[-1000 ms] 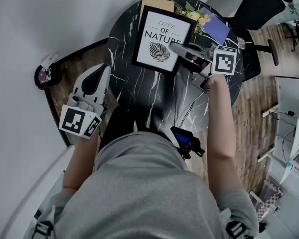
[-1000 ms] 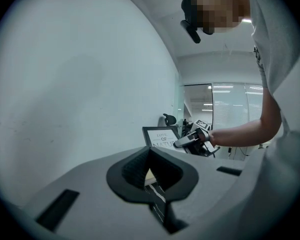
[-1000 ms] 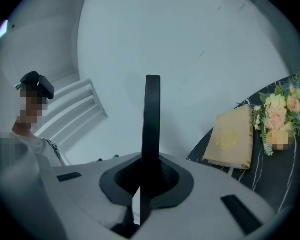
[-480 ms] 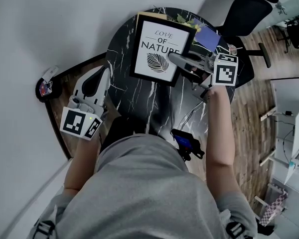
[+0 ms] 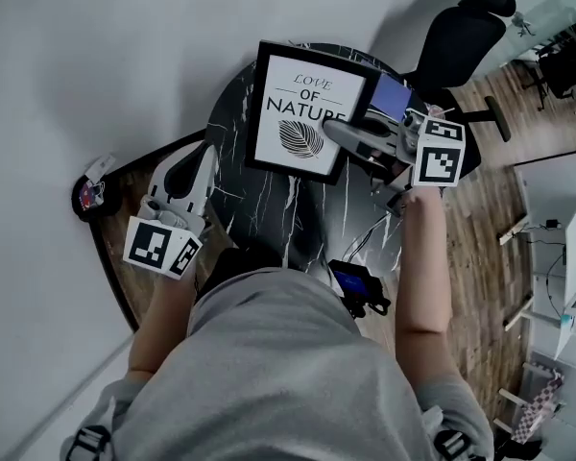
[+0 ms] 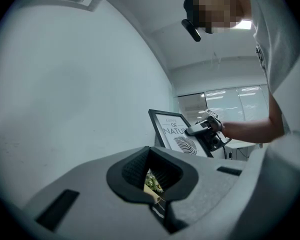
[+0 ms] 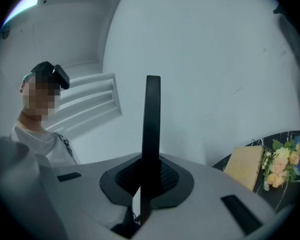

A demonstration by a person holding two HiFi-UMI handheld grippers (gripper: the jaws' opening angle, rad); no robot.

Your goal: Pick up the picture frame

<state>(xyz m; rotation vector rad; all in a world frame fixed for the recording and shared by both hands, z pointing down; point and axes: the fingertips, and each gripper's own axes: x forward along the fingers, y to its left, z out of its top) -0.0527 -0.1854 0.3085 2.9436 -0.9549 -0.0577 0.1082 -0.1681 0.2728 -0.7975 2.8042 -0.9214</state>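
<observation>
The picture frame point(image 5: 302, 111) is black-edged with a white print of a leaf and lettering. It hangs above the round black marble table point(image 5: 288, 209), tilted toward me. My right gripper point(image 5: 338, 133) is shut on the frame's right edge. In the right gripper view the picture frame point(image 7: 152, 119) stands edge-on as a dark vertical bar between the jaws of the right gripper point(image 7: 147, 176). My left gripper point(image 5: 200, 152) hovers over the table's left rim, shut and holding nothing. The left gripper view shows the picture frame point(image 6: 172, 134) and the right gripper point(image 6: 202, 129) gripping it.
A tan notebook point(image 7: 245, 166) and a bunch of flowers point(image 7: 282, 164) lie at the table's far side. A blue card point(image 5: 392, 96) sits right of the frame. A black office chair point(image 5: 461, 32) stands beyond. A dark device point(image 5: 355, 284) lies by the near edge. A white wall is close on the left.
The right gripper has lifted the frame up off the table, and it now hides the notebook and flowers in the head view. The left gripper has risen a little.
</observation>
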